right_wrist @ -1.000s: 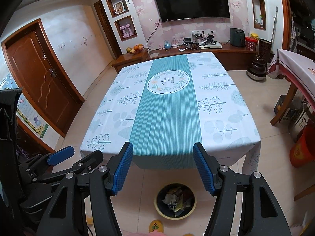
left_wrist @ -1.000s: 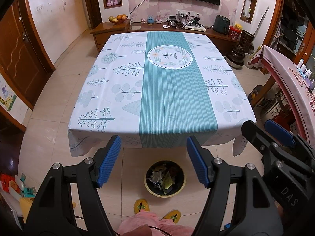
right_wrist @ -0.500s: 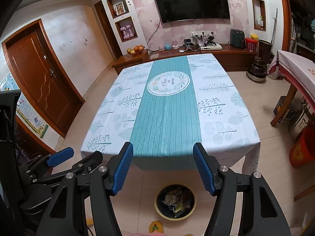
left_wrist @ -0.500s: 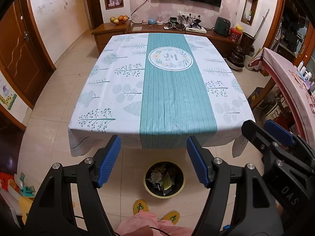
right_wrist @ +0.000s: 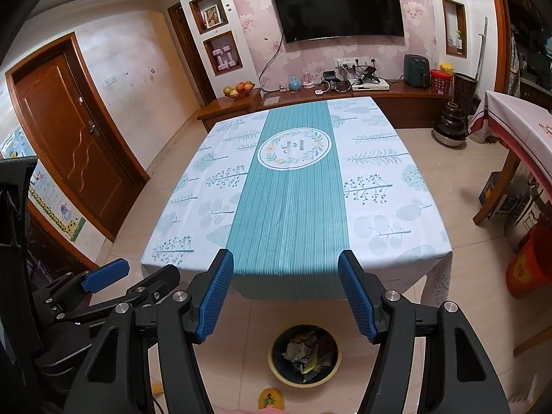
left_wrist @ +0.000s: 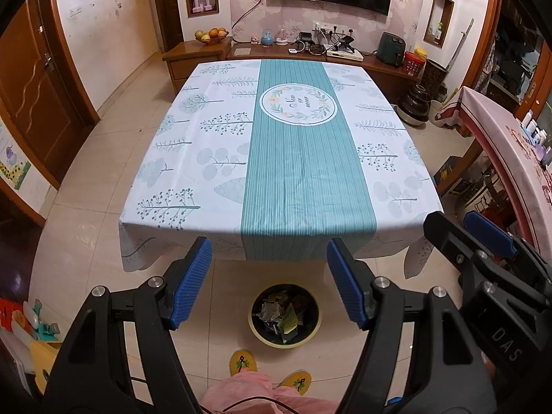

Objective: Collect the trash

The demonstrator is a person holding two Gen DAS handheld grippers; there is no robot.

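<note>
From my seat the biggest thing in both feeds is the table [left_wrist: 172, 158], draped in a white cloth printed with trees and leaves, a teal striped band running down its middle to the near edge and a round wreath emblem towards the far end. I see nothing lying on the cloth anywhere, corner to corner. Beyond the far edge a low wooden cabinet [right_wrist: 407, 98] runs along the wall beneath a dark television [right_wrist: 336, 8], with a fruit bowl [right_wrist: 238, 90] on its left end. A wooden door [right_wrist: 69, 138] stands at the left wall, and a second table [left_wrist: 496, 127] with a pinkish cloth sits off to the right.

On the tiled floor just off the table's near edge stands the trash bin [left_wrist: 253, 324], a dark round pail with a pale yellow rim, holding crumpled paper and wrappers [left_wrist: 279, 314]. In the right wrist feed the same bin shows below the near edge, between my finger pads.

My left gripper [left_wrist: 269, 279] hangs above the floor in front of the near edge with its blue pads spread wide, nothing between them. My right gripper [right_wrist: 286, 293] sits beside it, likewise wide apart and empty. Two yellow slippers [left_wrist: 243, 362] and a bit of pink clothing [left_wrist: 238, 393] show at the bottom of the left feed.
</note>
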